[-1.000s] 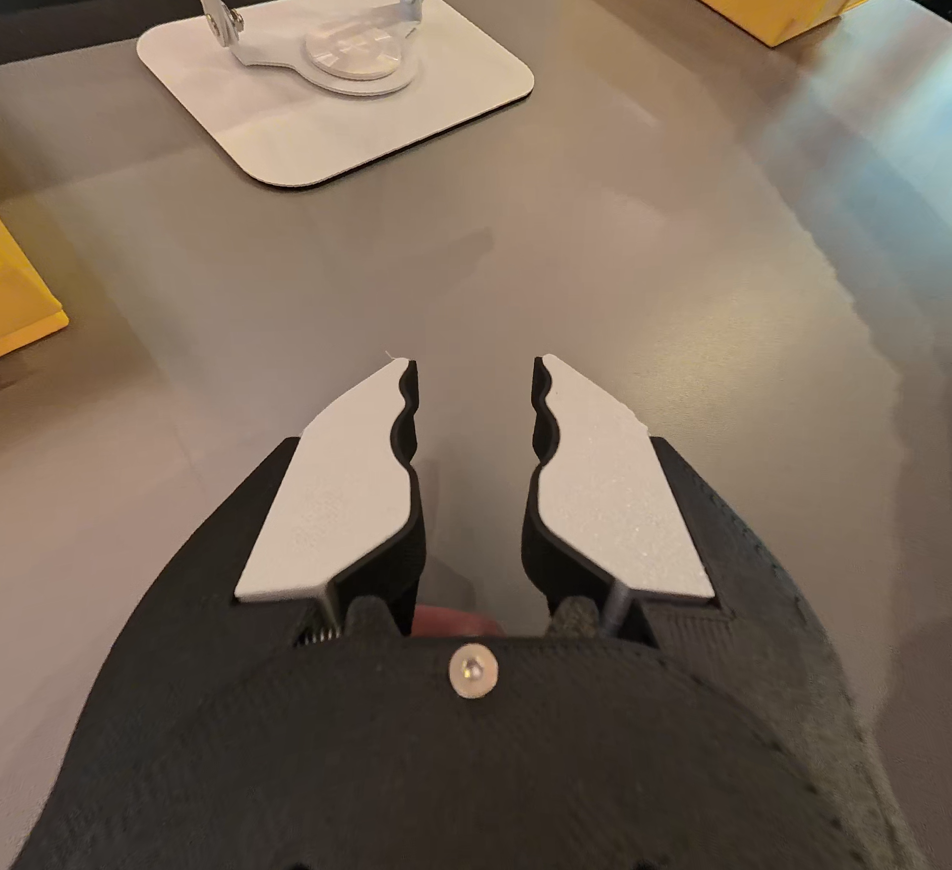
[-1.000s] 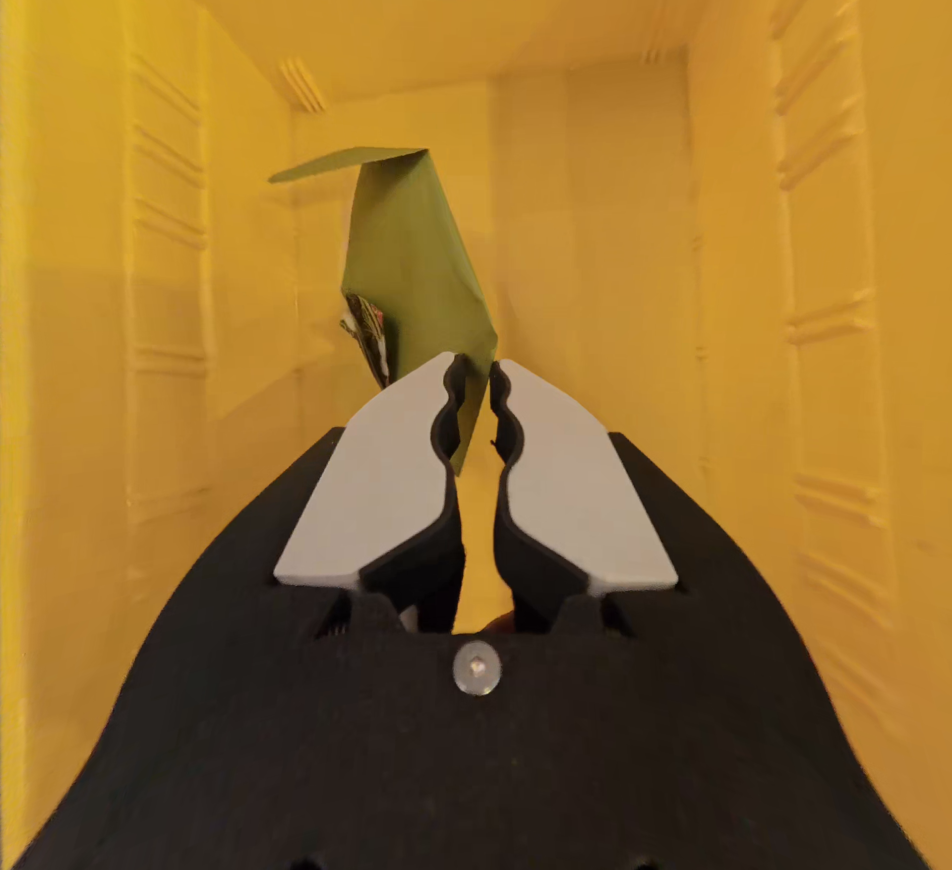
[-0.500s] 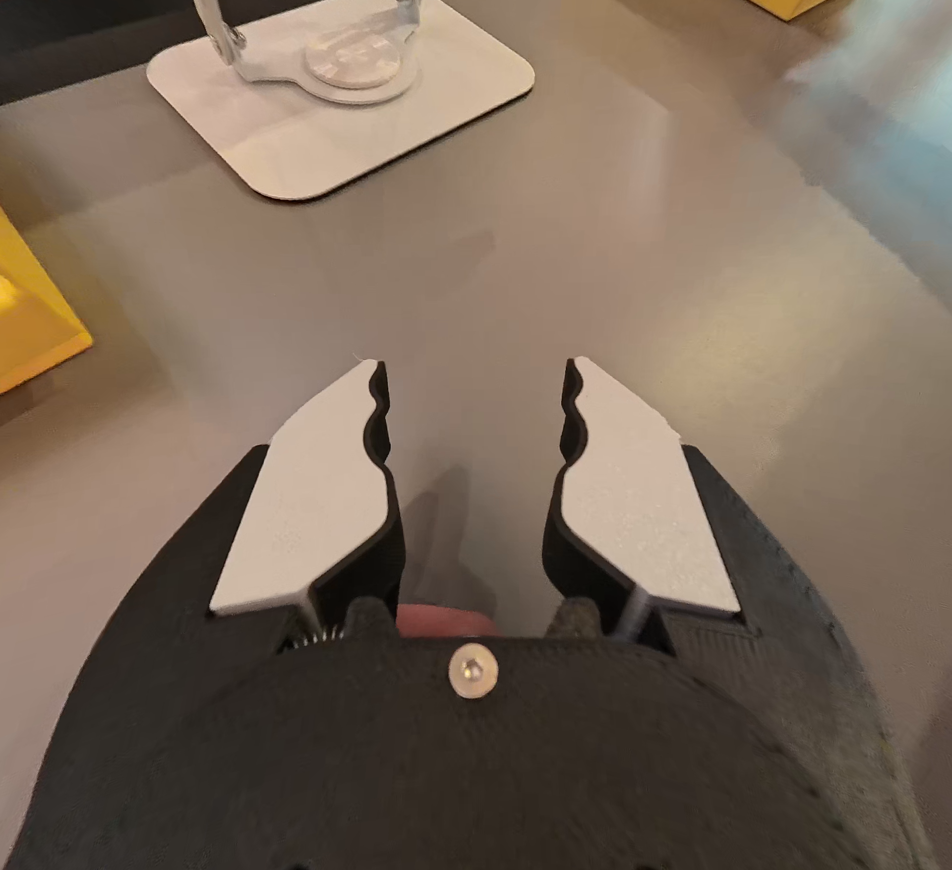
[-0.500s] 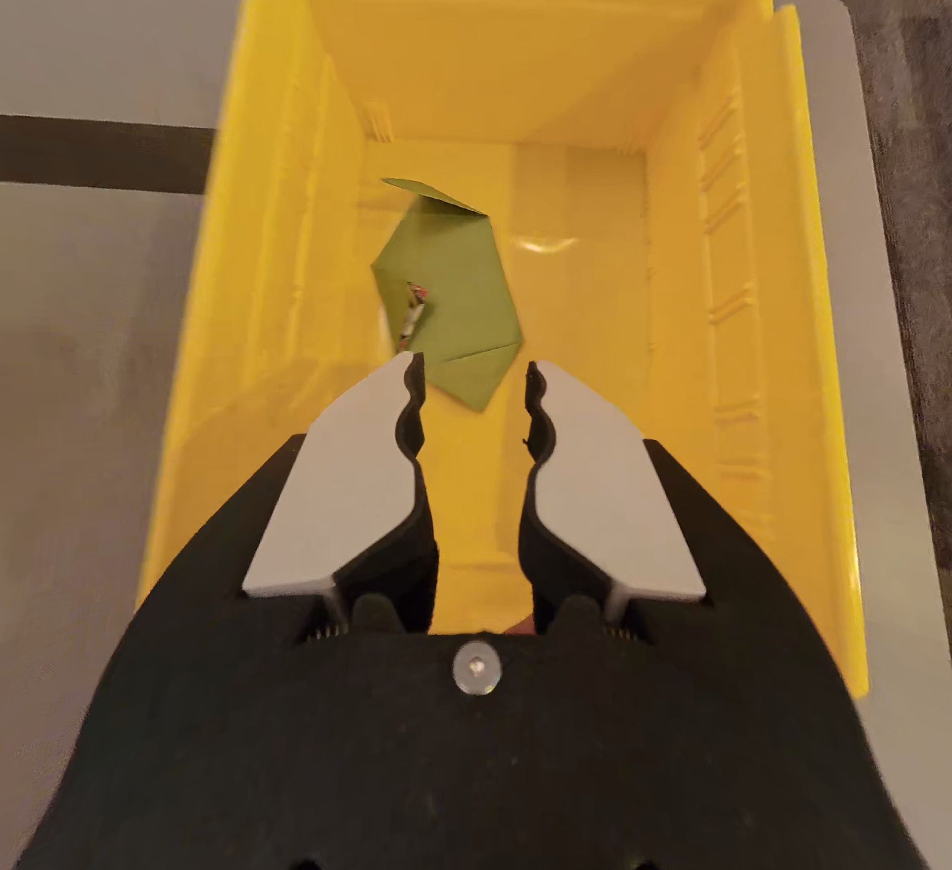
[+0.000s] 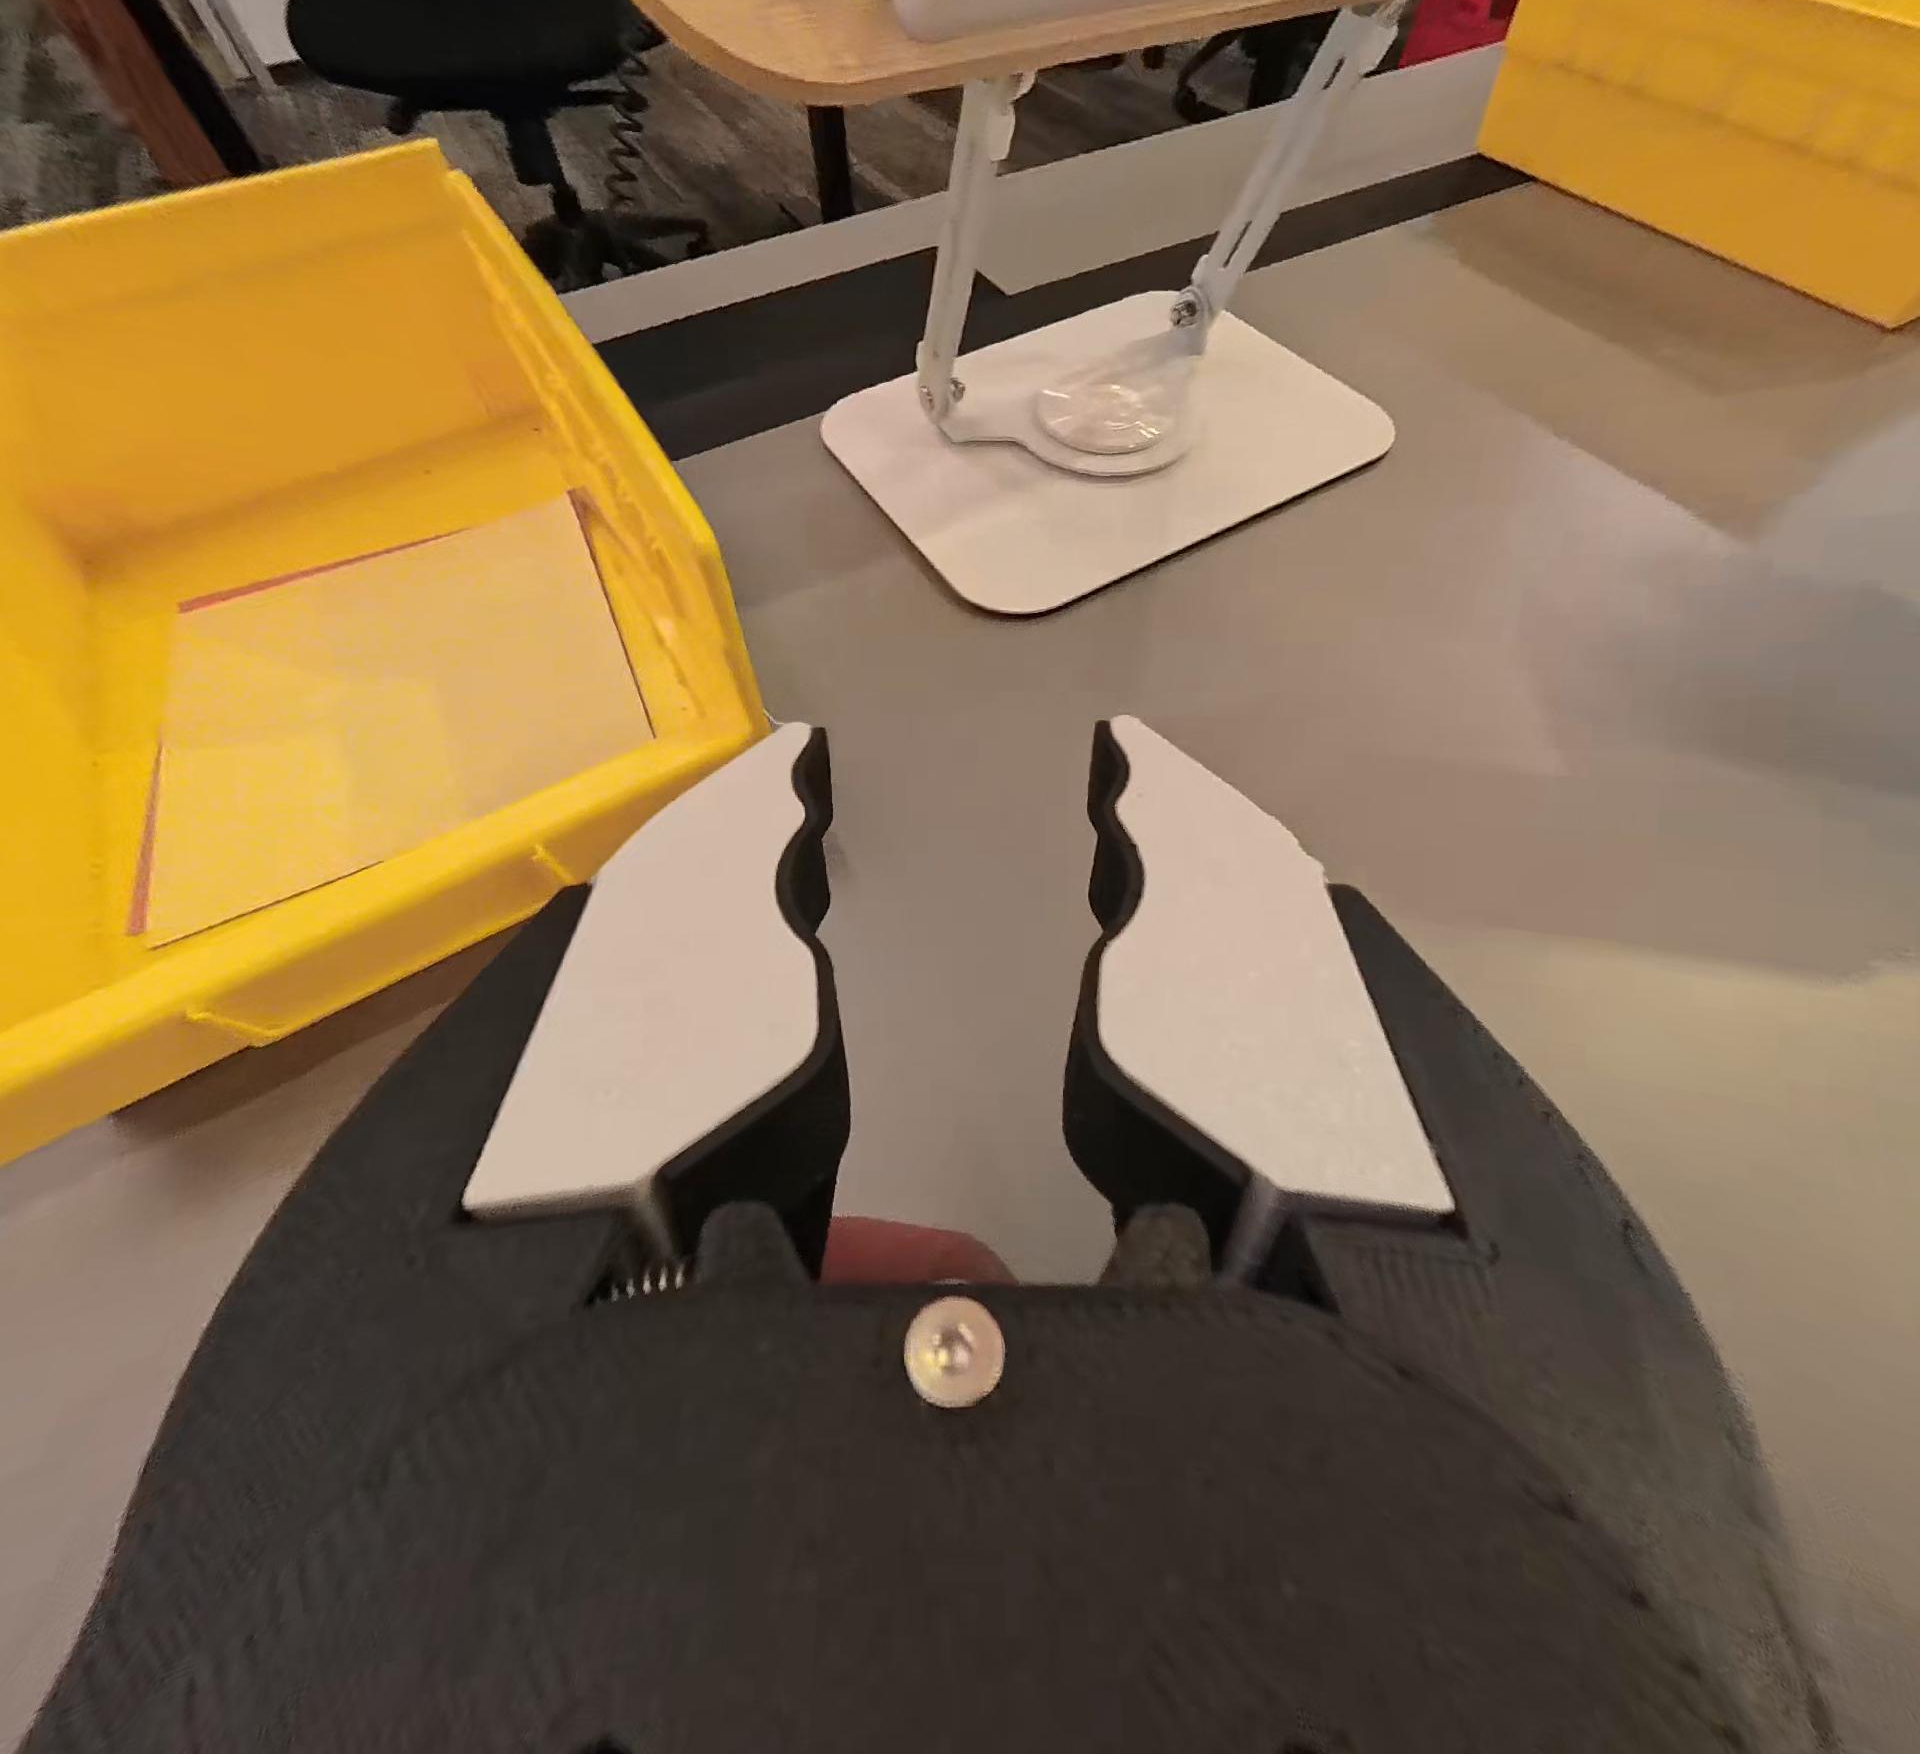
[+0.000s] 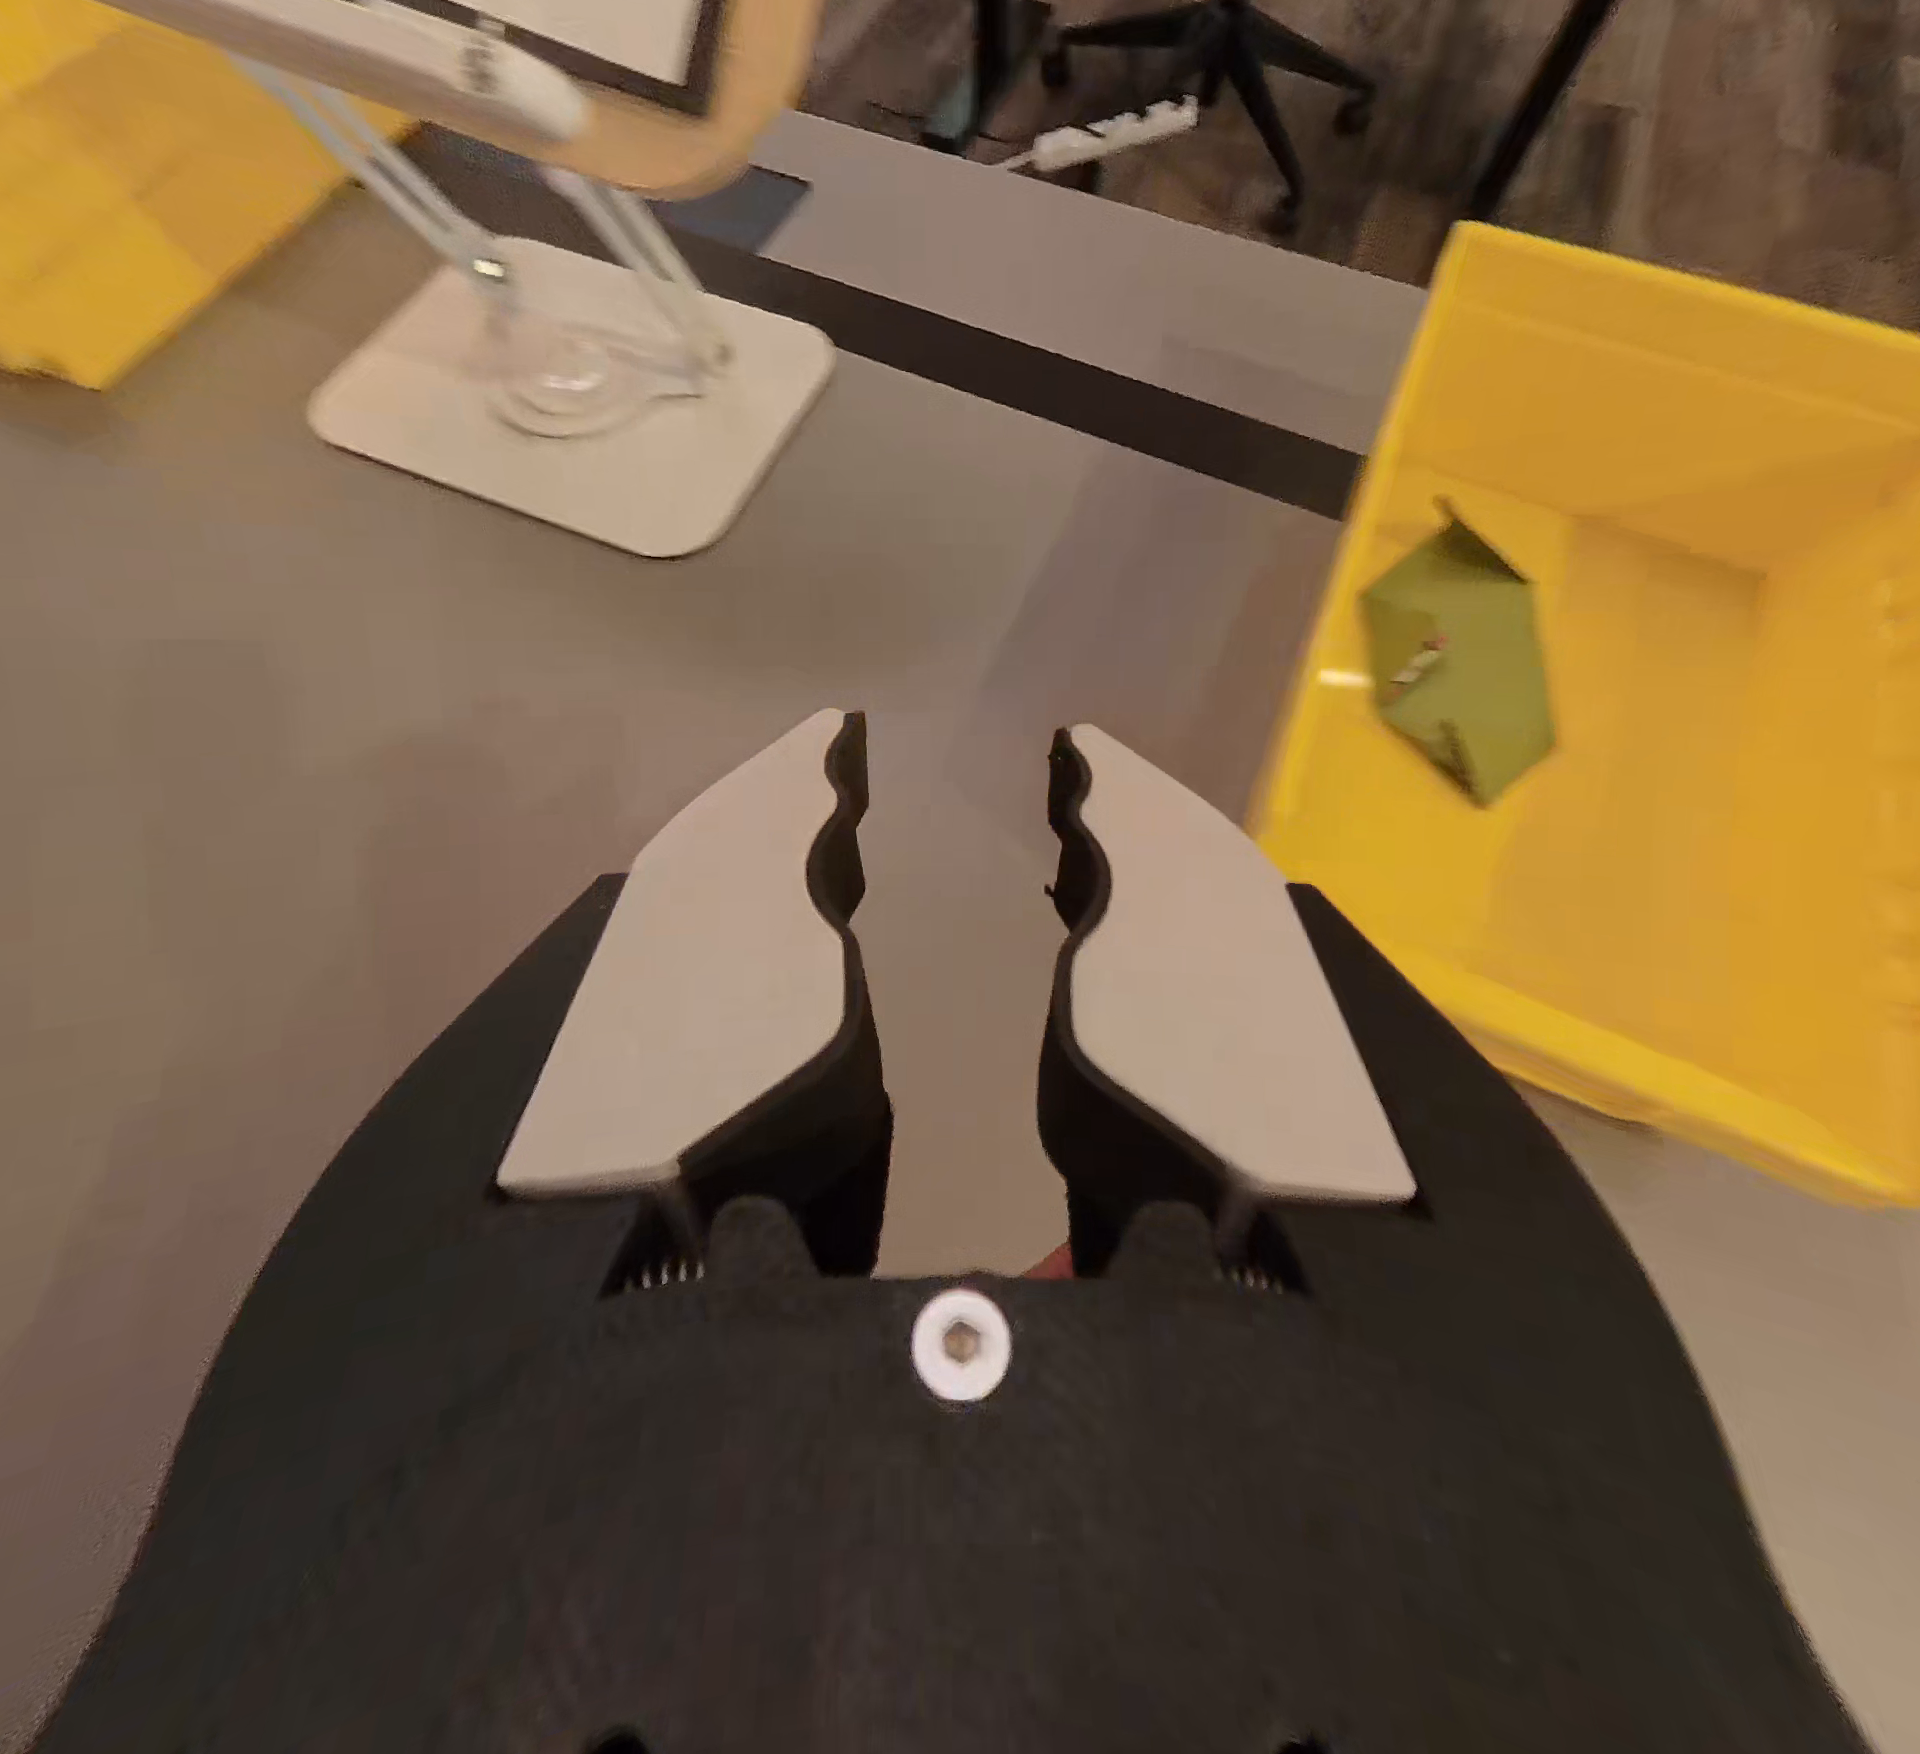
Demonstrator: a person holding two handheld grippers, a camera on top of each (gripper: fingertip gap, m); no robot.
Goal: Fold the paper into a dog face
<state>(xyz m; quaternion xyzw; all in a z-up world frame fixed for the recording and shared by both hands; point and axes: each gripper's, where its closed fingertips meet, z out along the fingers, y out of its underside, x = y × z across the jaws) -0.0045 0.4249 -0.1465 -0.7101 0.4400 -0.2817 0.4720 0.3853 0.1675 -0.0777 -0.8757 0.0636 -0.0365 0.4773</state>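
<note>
Looking along your left gripper (image 5: 958, 748), you had the flat yellow paper (image 5: 395, 707) in the left bin (image 5: 665, 499), just left of its fingers, which stood apart and empty. Your right gripper (image 6: 956, 748), jaws also parted and empty, was far from it, nearer the folded green piece (image 6: 1460, 655) in the right bin (image 6: 1340, 696).

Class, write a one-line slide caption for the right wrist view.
Open right gripper above the grey table; folded green paper lies in the yellow bin.
</note>
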